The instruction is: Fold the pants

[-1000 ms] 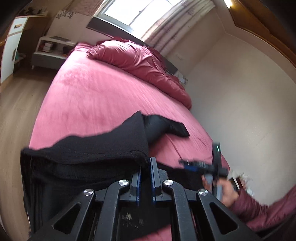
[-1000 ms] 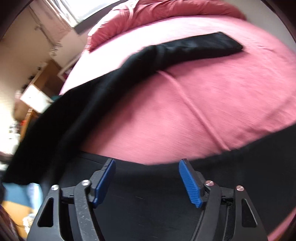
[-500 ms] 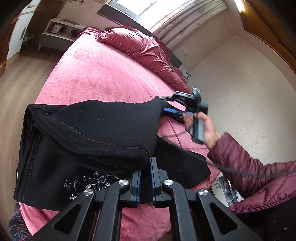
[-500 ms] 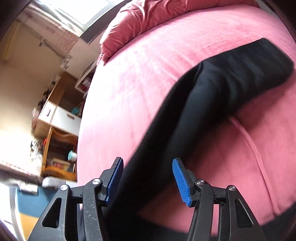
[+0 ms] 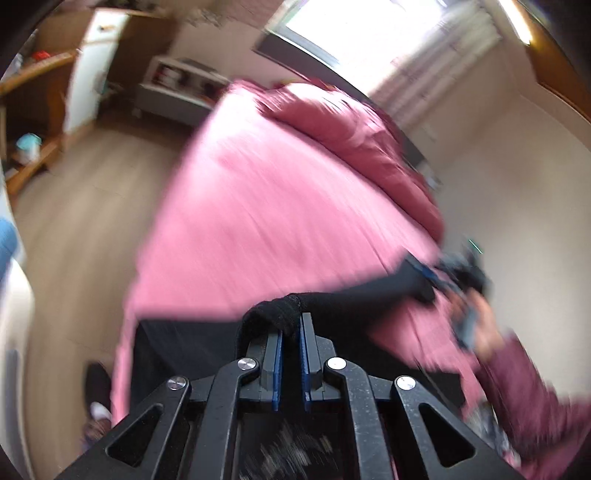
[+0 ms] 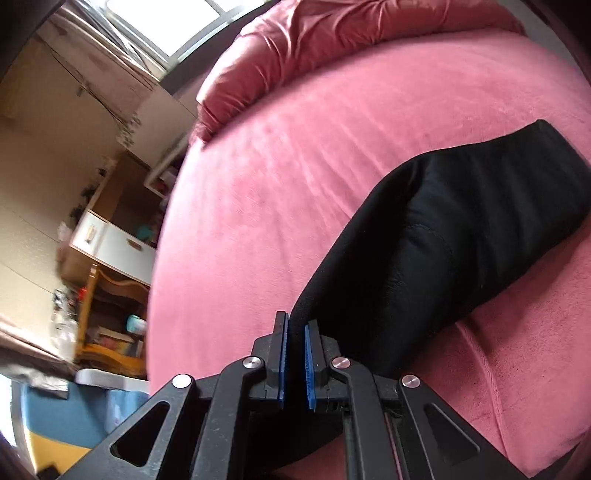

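- While the left wrist view is blurred, the left gripper (image 5: 291,332) clenches a bunched edge of the black knit pants (image 5: 369,295), stretched above the pink plush bed (image 5: 258,221); folding looks barely begun.
- Right wrist view: the right gripper (image 6: 294,345) pinches a pant leg; open bed lies ahead, its edge left.

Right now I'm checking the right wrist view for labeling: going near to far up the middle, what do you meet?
Right claw shut on the black pants → pink bed cover → bunched maroon duvet → window.
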Motion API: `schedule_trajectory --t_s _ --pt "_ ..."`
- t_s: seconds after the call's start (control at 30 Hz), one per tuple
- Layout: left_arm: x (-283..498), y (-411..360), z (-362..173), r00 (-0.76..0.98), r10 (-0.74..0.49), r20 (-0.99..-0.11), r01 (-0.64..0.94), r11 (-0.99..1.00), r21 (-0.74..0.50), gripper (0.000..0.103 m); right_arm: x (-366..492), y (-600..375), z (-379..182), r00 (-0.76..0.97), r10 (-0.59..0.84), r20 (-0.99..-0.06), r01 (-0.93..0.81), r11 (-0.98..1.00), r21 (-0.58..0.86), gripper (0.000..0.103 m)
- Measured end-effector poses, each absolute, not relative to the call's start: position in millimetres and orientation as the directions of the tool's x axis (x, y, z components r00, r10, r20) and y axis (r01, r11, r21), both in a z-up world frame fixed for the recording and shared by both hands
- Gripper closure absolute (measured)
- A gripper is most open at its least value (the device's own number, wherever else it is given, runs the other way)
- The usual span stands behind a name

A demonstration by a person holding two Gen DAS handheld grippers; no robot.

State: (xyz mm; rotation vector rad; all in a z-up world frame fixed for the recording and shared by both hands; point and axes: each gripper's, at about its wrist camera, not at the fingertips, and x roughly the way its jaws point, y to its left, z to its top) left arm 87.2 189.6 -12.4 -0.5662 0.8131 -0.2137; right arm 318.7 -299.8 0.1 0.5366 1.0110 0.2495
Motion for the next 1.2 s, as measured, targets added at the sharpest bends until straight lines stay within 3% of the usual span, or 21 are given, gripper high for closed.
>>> schedule_trajectory --t_s 0.17,0.4,0.63,0.93,1.2 --pt "151.1 224.7 8.4 0.723 -0.279 -0.632 -0.153 0.828 -0.54 0.095 281.7 -307.6 28.9 0.564 0.507 -0.652 -0.041 0.806 0.591 0.095" --pt "185.2 203.9 30.3 0.721 -0.192 -0.666 -0.114 0.915 -0.388 0.095 191.9 -329.2 25.6 0.577 0.557 -0.598 -0.121 0.782 0.611 0.095" --pt "138.5 203.9 16.2 0.728 -0.218 -0.65 -0.076 0.917 -0.392 0.095 123.5 -331.4 -7.1 0.517 0.575 -0.635 -0.153 0.791 0.592 0.095" --pt "31.0 212.0 -51.5 0.68 -0.218 -0.7 -0.19 0.869 -0.456 0.095 67.5 -325.2 -58.6 0.408 0.561 -0.72 -0.117 0.815 0.568 0.095" --pt "-20.0 211.3 -115.5 0.58 -0.252 -0.774 -0.315 0.808 -0.499 0.094 44.1 -317.3 -95.3 0.344 0.502 -0.794 -0.095 0.86 0.502 0.096"
